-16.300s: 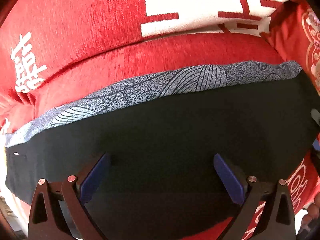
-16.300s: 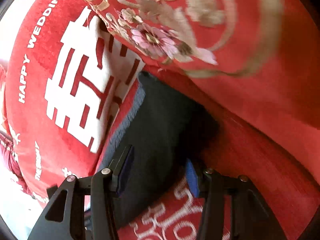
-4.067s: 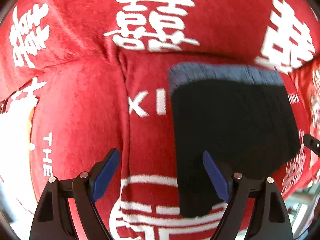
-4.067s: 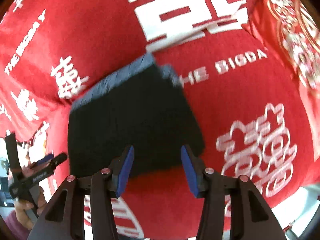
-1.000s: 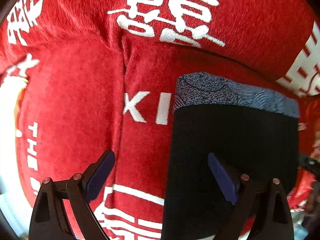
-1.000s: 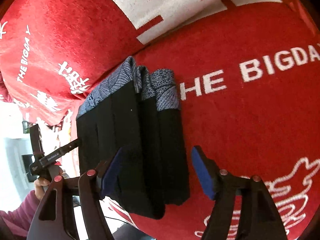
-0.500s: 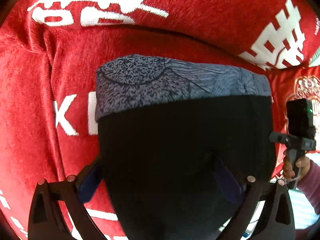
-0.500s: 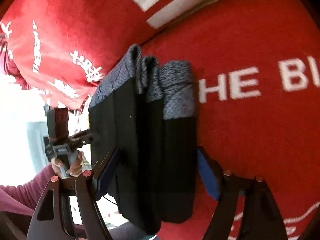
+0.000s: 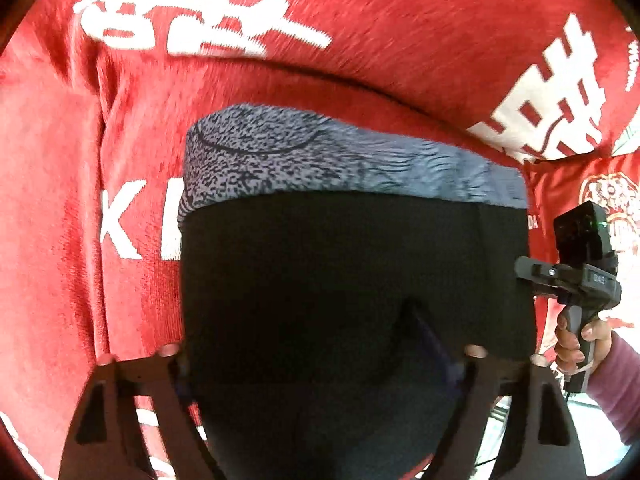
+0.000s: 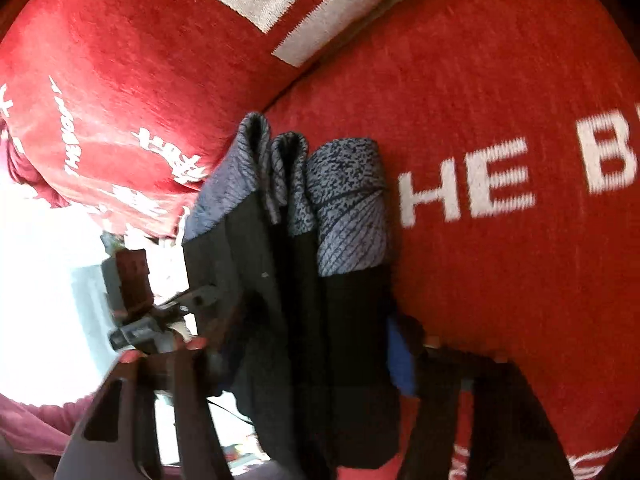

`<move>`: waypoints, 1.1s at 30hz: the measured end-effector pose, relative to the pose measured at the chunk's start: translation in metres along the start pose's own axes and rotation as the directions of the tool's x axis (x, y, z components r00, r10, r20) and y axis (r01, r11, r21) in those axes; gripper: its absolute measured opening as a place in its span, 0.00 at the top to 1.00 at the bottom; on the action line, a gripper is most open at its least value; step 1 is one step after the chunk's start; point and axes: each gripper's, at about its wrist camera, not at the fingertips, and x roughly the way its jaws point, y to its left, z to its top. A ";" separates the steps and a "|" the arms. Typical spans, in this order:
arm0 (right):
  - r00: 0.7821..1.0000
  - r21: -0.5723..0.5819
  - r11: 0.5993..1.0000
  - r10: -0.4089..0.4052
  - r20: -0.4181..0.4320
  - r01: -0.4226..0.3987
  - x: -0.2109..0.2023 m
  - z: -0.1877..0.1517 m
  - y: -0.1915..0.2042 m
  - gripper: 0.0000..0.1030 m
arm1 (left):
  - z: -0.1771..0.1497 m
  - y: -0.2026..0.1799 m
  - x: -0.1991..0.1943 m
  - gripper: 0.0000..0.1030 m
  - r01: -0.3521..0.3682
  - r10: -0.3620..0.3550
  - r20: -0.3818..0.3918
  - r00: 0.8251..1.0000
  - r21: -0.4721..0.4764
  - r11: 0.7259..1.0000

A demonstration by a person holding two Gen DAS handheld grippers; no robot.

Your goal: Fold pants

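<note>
The folded black pants (image 9: 340,272), with a grey patterned waistband (image 9: 320,160) at the far end, lie on the red sofa seat. My left gripper (image 9: 308,352) straddles the near end from above, jaws closing. Its left finger (image 9: 176,364) is at the bundle's left edge and its right pad dents the cloth. From the right wrist view the pants (image 10: 304,320) appear edge-on as three stacked layers. My right gripper (image 10: 308,354) is closing on this stack, and its blue pad (image 10: 400,356) presses the right side. The left pad is hidden by cloth.
Red sofa cover (image 9: 360,40) with white characters and letters lies all around, its backrest rising just behind the waistband. A red embroidered pillow (image 9: 608,200) sits at the right. A hand (image 9: 576,336) holds the right gripper's handle. Bright floor (image 10: 48,280) lies past the seat edge.
The left gripper swung from beside the bundle to over it and narrowed around it. The right gripper came closer and lower, and its jaws narrowed onto the stack's sides.
</note>
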 end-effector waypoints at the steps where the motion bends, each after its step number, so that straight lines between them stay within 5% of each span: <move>1: 1.000 0.004 1.000 0.012 0.008 -0.012 -0.002 -0.002 0.001 0.52 | -0.001 0.004 -0.007 0.30 -0.001 0.001 0.010 1.000 -0.002 1.000; 11: 0.994 -0.020 0.995 0.095 0.046 -0.094 -0.018 -0.031 0.035 0.58 | -0.031 -0.003 -0.061 0.39 0.019 -0.020 0.052 0.998 0.015 1.000; 23: 0.991 0.019 0.993 0.118 0.057 -0.120 0.001 -0.130 0.049 0.58 | -0.101 0.032 -0.087 0.39 -0.023 0.023 0.006 1.000 0.036 0.999; 26: 0.999 0.030 1.000 0.004 0.046 -0.005 0.021 -0.141 0.040 0.54 | -0.113 0.049 -0.064 0.31 -0.150 0.150 -0.001 0.989 0.046 0.988; 27: 0.998 0.026 0.998 -0.053 0.045 0.052 0.028 -0.141 0.040 0.53 | -0.115 0.055 -0.058 0.21 -0.206 0.206 0.002 0.979 0.055 0.977; 29: 0.988 0.032 0.989 -0.143 0.062 0.141 0.035 -0.140 0.036 0.46 | -0.118 0.065 -0.059 0.08 -0.212 0.211 0.032 0.977 0.039 0.976; 33: 0.945 0.027 0.949 -0.314 0.092 0.313 0.034 -0.143 0.048 0.28 | -0.126 0.072 -0.069 0.08 -0.239 0.238 0.040 0.970 0.021 0.971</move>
